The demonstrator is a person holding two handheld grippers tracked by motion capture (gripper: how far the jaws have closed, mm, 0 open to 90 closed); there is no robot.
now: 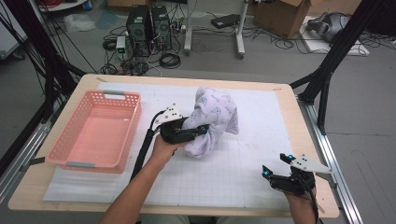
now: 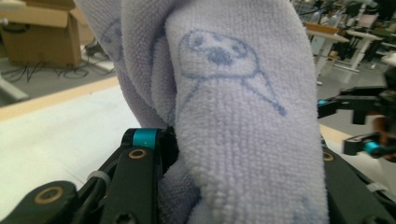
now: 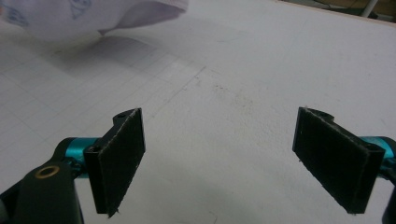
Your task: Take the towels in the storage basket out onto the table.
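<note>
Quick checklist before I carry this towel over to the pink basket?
1. Left tongs closed on the towel: ok, cloth bunched between the jaws in the left gripper view.
2. Towel clear of the table mat: cannot tell, its lower fold hangs close to it.
3. Pink basket holds nothing: ok.
4. Way from towel to basket unobstructed: ok.
5. Right tongs open, holding nothing, apart from the towel: ok.

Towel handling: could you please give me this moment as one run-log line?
left gripper: shut on towel, lifted | right gripper: open, empty | basket: empty
</note>
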